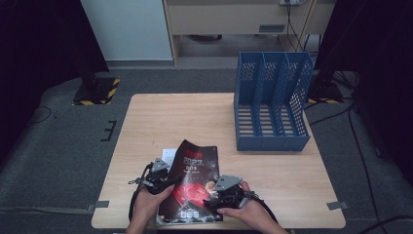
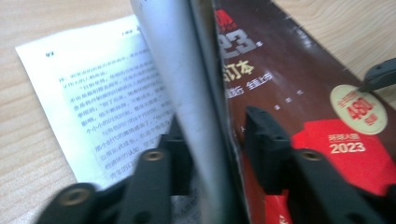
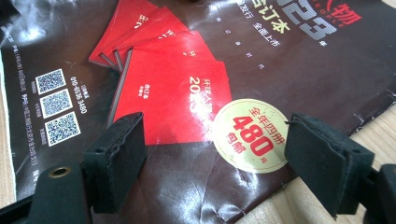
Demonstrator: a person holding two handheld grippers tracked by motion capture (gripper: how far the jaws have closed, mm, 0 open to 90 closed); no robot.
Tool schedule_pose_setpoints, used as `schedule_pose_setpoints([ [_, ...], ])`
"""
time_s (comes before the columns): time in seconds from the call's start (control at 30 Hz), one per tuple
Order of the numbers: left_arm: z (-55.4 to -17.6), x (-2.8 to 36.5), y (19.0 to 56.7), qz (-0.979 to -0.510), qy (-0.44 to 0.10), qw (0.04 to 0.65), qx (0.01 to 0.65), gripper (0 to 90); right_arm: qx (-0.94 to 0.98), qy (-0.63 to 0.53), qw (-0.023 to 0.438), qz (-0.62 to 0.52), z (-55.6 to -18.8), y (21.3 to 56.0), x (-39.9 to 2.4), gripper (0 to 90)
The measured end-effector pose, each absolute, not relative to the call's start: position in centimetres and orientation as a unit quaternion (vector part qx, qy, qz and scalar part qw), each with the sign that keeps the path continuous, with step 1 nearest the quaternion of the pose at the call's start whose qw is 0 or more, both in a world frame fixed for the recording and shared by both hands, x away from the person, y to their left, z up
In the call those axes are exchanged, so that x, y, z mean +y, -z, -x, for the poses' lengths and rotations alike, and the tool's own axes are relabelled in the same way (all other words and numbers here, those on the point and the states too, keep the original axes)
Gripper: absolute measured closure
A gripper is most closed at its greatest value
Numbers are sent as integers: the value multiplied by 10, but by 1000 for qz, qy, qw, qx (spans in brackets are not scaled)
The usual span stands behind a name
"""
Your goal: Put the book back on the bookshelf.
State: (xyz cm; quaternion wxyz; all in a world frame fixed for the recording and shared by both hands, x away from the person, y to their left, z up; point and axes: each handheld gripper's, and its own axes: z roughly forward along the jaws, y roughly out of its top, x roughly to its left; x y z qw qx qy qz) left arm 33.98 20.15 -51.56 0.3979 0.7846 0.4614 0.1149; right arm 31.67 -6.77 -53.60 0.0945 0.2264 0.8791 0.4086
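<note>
Magazine (image 1: 191, 183) at the table's near edge, left edge raised — filing it in the blue rack (image 1: 271, 102) is likely what's left.

High view: left gripper (image 1: 168, 181) and right gripper (image 1: 220, 194) flank it; the rack stands well apart, nothing between. Left gripper view: jaws straddle the lifted cover and pages, narrowly parted, not yet pinching. Right gripper view — jaws wide open above the cover, holding nothing.
</note>
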Motion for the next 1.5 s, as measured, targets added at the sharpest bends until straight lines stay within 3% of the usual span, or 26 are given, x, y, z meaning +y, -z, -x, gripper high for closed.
schedule_pose_setpoints([
  [0.23, -332, 196, 508, -782, -134, 411, 448, 831, 863, -424, 79, -263, -325, 535, -76, 202],
  [0.73, -313, 195, 482, -771, -192, 455, 403, 858, 851, -433, 45, -294, -341, 532, -83, 136],
  [1.23, -308, 197, 474, -757, -205, 484, 389, 861, 841, -442, 8, -312, -357, 537, -68, 146],
  [1.33, -311, 199, 479, -762, -207, 463, 404, 832, 845, -440, 22, -305, -353, 538, -65, 146],
  [1.37, -312, 199, 481, -762, -215, 452, 410, 708, 845, -439, 21, -305, -353, 538, -66, 154],
  [1.4, -314, 200, 482, -759, -226, 444, 420, 708, 845, -439, 21, -305, -353, 538, -66, 154],
  [1.43, -315, 202, 482, -754, -236, 439, 429, 636, 845, -439, 21, -306, -353, 538, -66, 154],
  [1.5, -315, 207, 482, -746, -256, 431, 438, 580, 845, -439, 22, -305, -353, 538, -66, 154],
])
